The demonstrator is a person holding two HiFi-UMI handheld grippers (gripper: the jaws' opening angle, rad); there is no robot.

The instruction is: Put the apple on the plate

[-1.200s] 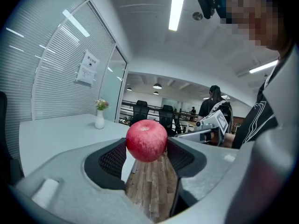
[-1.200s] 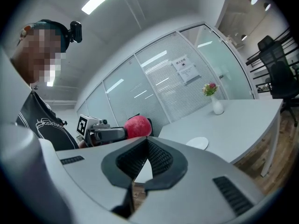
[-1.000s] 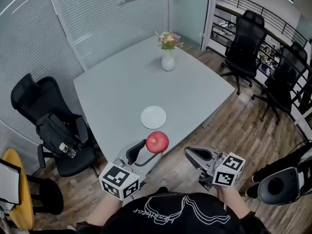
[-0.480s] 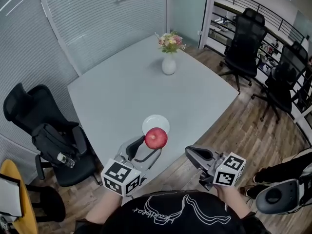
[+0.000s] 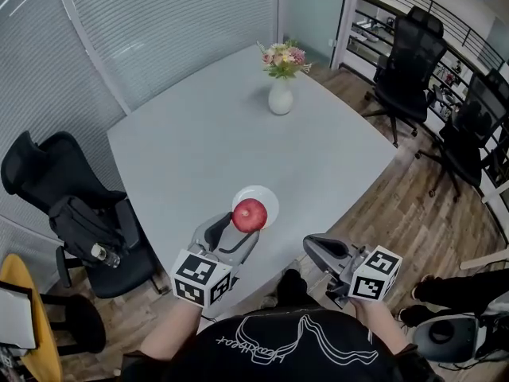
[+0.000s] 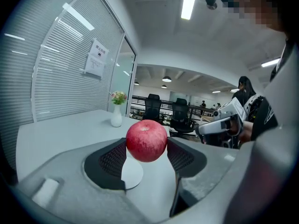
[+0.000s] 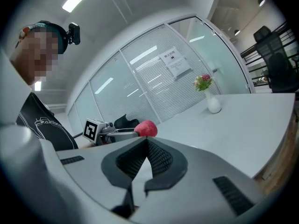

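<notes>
A red apple (image 5: 250, 215) is held in the air between the jaws of my left gripper (image 5: 238, 228), just over the near rim of a small white plate (image 5: 264, 198) on the grey table (image 5: 207, 142). In the left gripper view the apple (image 6: 146, 140) fills the gap between the two black pads, with the plate (image 6: 132, 172) below it. My right gripper (image 5: 316, 251) hangs off the table's near edge, shut and holding nothing; in its own view the apple (image 7: 146, 129) shows to the left.
A white vase of flowers (image 5: 280, 94) stands at the table's far side. A black chair with a bag (image 5: 71, 213) is at the left, and more black chairs (image 5: 409, 54) stand at the right on the wooden floor.
My left gripper has carried the apple forward over the table edge until it overlaps the plate's near rim. The right gripper has barely moved.
</notes>
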